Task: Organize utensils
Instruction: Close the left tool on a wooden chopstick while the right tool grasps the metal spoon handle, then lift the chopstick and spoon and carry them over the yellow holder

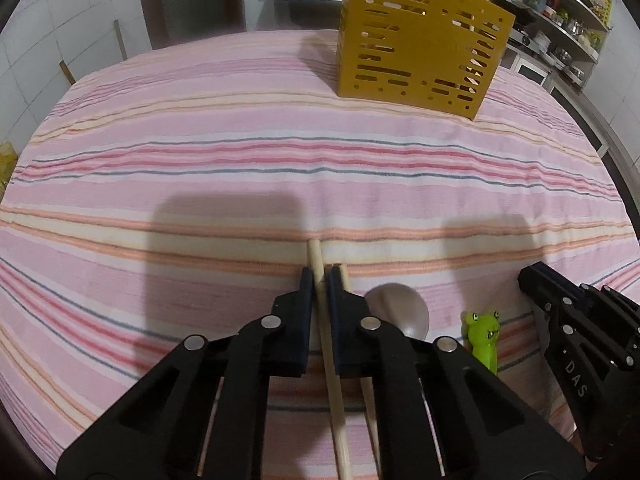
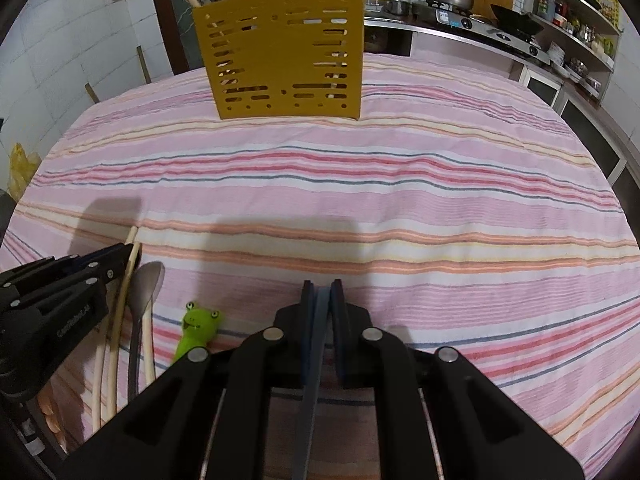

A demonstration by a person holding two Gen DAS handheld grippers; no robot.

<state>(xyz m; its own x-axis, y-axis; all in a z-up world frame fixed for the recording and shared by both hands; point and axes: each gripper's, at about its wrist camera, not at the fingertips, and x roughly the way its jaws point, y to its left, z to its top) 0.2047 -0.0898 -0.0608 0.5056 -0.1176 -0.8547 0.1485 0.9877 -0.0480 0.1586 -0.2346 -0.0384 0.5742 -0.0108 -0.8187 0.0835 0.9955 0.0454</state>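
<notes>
Lengthwise, 1 pale, round wooden chopstick (image 1: pixel 326 344) sits clamped between dark fingers (image 1: pixel 306 292).

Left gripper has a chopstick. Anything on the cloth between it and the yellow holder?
Nothing visible. The left gripper is shut on the chopstick, and only bare striped cloth lies between it and the yellow holder. The spoon and green frog piece sit off to the side.

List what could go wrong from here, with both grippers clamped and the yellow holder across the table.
1. The left gripper pinches one chopstick near its end; the long free length could swing or slip on the lift.
2. A second chopstick lies against the right finger and may get dragged along.
3. The right gripper holds a thin dark handle; it could twist before reaching the yellow holder.
</notes>
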